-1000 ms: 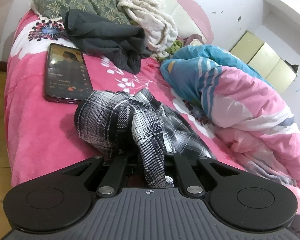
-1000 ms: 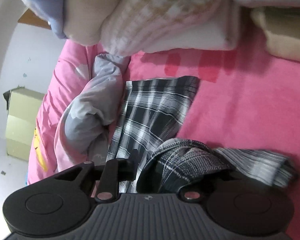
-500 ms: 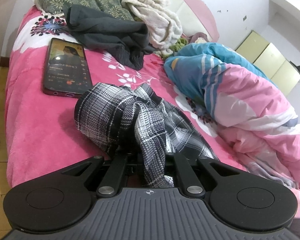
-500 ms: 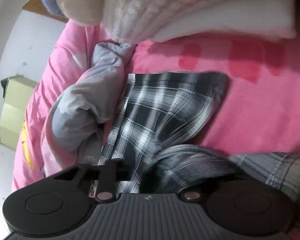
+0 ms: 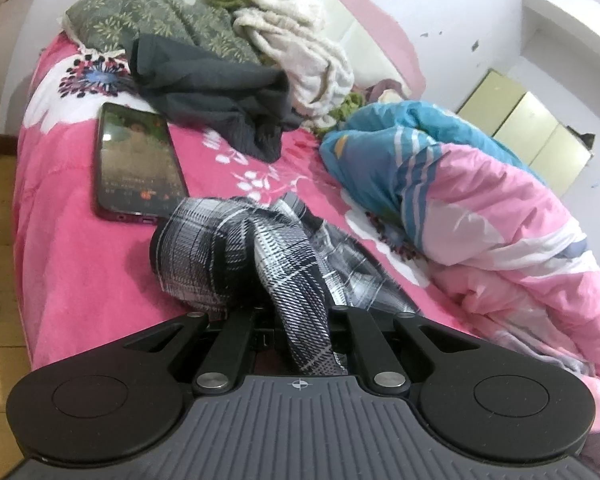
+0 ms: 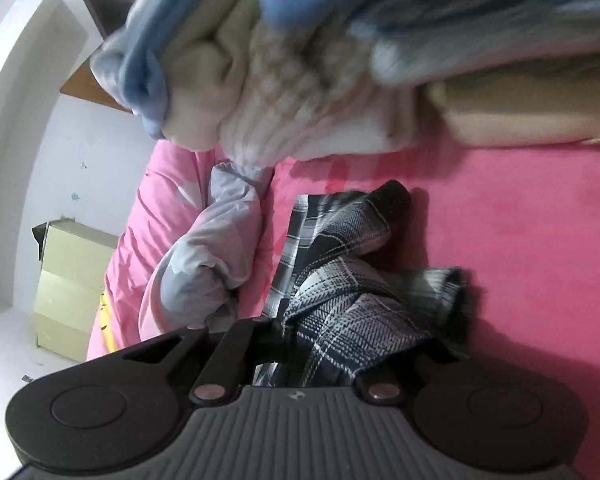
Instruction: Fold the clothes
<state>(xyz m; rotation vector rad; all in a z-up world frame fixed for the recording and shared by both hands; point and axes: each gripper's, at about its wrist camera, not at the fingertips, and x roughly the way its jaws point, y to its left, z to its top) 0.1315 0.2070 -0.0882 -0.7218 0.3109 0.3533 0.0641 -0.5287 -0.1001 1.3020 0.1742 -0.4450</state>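
Woven plaid cloth garment (image 5: pixel 236 248) on a plush pink fleece bedcover (image 5: pixel 80 264); glossy glass-faced phone (image 5: pixel 138 164); smooth cotton quilt (image 5: pixel 500 216); matt black plastic gripper (image 5: pixel 300 320)

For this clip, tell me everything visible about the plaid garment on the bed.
The plaid garment is thin woven cloth, checked in black, white and grey. It is bunched and rumpled, not folded flat, and lies on the pink bedcover. A strip of it runs into the left gripper, which is shut on it; the right gripper is shut on another bunch. Its far edge reaches the corner of the phone, and the rolled quilt lies beside it. What kind of garment it is cannot be told.
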